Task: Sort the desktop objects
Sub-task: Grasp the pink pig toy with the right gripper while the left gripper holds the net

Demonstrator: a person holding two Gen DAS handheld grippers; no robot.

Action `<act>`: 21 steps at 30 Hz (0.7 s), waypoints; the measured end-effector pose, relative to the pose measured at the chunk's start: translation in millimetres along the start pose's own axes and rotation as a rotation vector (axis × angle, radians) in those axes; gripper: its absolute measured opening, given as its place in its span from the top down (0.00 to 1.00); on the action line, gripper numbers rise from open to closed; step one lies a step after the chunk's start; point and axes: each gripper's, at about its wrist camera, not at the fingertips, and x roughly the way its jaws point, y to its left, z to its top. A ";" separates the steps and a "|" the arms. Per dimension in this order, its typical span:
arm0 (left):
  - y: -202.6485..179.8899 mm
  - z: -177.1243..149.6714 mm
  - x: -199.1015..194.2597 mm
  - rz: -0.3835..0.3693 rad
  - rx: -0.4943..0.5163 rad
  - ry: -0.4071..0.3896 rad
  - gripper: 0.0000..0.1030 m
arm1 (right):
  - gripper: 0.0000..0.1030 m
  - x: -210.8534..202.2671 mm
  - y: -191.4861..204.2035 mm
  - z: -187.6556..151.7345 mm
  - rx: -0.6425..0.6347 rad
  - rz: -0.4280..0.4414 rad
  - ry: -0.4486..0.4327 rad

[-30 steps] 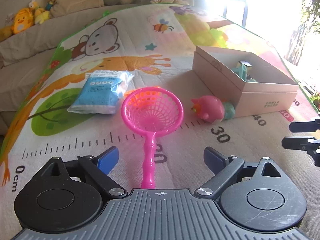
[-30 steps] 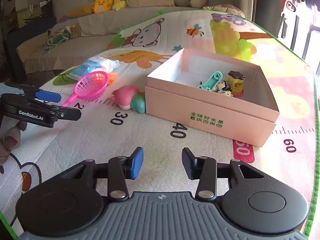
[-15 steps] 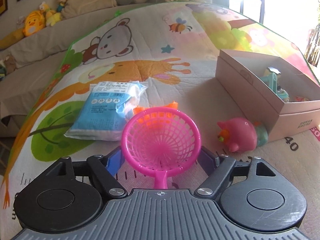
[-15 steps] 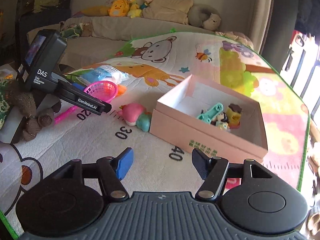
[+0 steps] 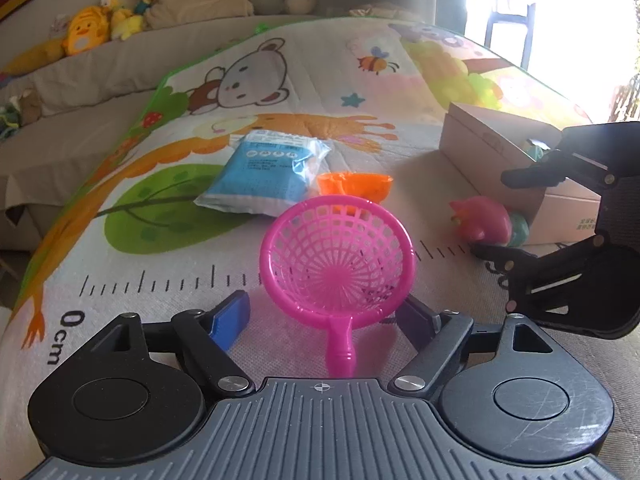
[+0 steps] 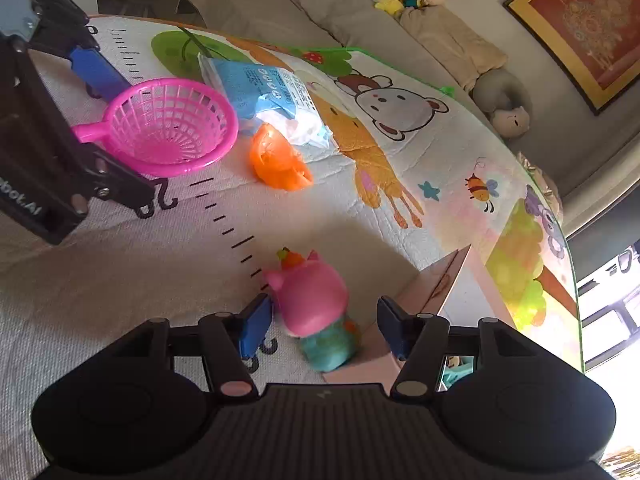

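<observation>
Sorting only partly done, judging by the layout: a few small toys already lie inside the pale pink cardboard box [image 5: 492, 140], while four things are outside it on the cartoon-printed play mat [image 5: 280, 80].

The left hand-held gripper [image 5: 326, 316] has its jaws spread wide on either side of the bright pink plastic scoop net [image 5: 336, 256], just where the handle meets the basket. It does not yet pinch it. In the right wrist view the net looks tilted up off the mat, but whether it rests on a finger cannot be told.

The right hand-held gripper [image 6: 320, 320] is also spread open, straddling the pink and teal squishy animal toy [image 6: 316, 308], which lies on the mat just beside the box wall. The left blue pad is close to the toy; whether it touches is unclear.

Untouched so far are the blue and white plastic packet [image 5: 268, 170] and the orange plastic cup-shaped toy [image 5: 354, 186] just beside it.

The box contents are mostly hidden by its wall and by the right hand-held gripper's body. Strong window glare washes out the far right of the left view.
</observation>
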 end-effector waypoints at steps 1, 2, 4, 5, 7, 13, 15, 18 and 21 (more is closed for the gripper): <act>2.4 0.4 -0.5 -0.008 -0.015 -0.007 0.15 | 0.44 2.8 0.7 3.5 -0.014 -0.005 0.004; 4.0 0.5 -0.9 -0.012 -0.025 -0.012 0.11 | 0.45 4.9 1.1 7.2 -0.022 -0.005 0.008; 5.9 0.2 -1.0 -0.022 -0.038 -0.014 0.10 | 0.63 9.8 2.7 12.0 -0.026 0.013 0.034; 6.4 0.0 -1.1 -0.026 -0.040 -0.014 0.10 | 0.62 11.8 3.4 13.8 -0.024 0.010 0.039; 7.3 -0.7 -1.7 -0.033 -0.044 -0.018 0.09 | 0.64 11.8 5.1 15.2 -0.022 0.007 0.043; 7.9 -0.9 -0.5 -0.033 -0.050 -0.012 0.08 | 0.65 -15.3 -7.7 9.8 0.135 0.128 0.047; 6.6 -0.9 -0.3 -0.029 -0.044 -0.010 0.08 | 0.65 -32.4 -11.4 1.7 0.194 0.176 0.041; 1.3 0.3 0.6 -0.024 -0.020 -0.003 0.07 | 0.65 -56.1 -9.6 -17.3 0.229 0.202 0.036; -4.5 3.0 2.8 -0.034 -0.013 0.014 0.07 | 0.65 -73.1 -8.0 -39.6 0.252 0.178 0.046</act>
